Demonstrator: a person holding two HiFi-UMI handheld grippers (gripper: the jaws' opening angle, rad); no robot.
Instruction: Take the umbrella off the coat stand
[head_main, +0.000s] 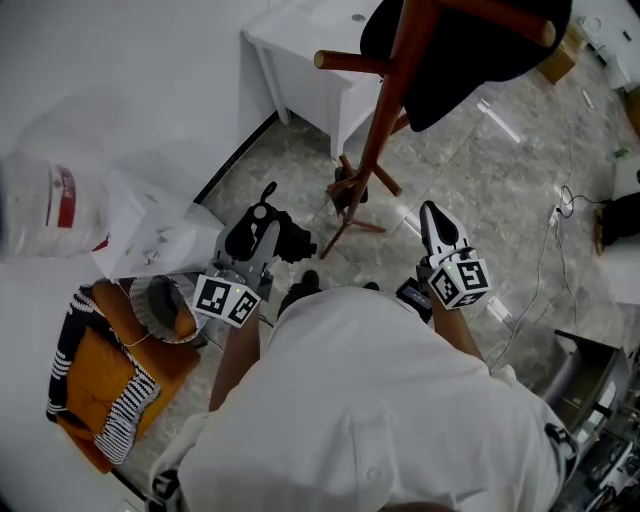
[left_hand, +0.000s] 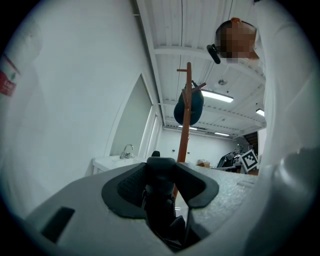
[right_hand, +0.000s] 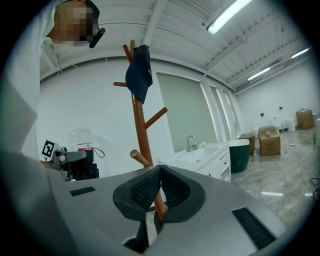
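Observation:
A folded black umbrella (head_main: 288, 240) is held level in front of the person, away from the stand, with my left gripper (head_main: 258, 225) shut on it. In the left gripper view its dark body (left_hand: 160, 200) fills the gap between the pads. The brown wooden coat stand (head_main: 385, 130) rises just ahead, with a dark cap (head_main: 460, 50) on its top peg. My right gripper (head_main: 430, 212) hangs to the stand's right. Its pads (right_hand: 145, 187) meet at the tips with nothing between them. The stand's pole (right_hand: 141, 130) shows beyond that gripper.
A white sink cabinet (head_main: 310, 70) stands behind the coat stand. An orange seat with a striped cloth (head_main: 100, 390) and a water jug (head_main: 50, 200) are at the left. A cable (head_main: 545, 260) trails over the marble floor at the right. A green bin (right_hand: 240, 155) stands near the cabinet.

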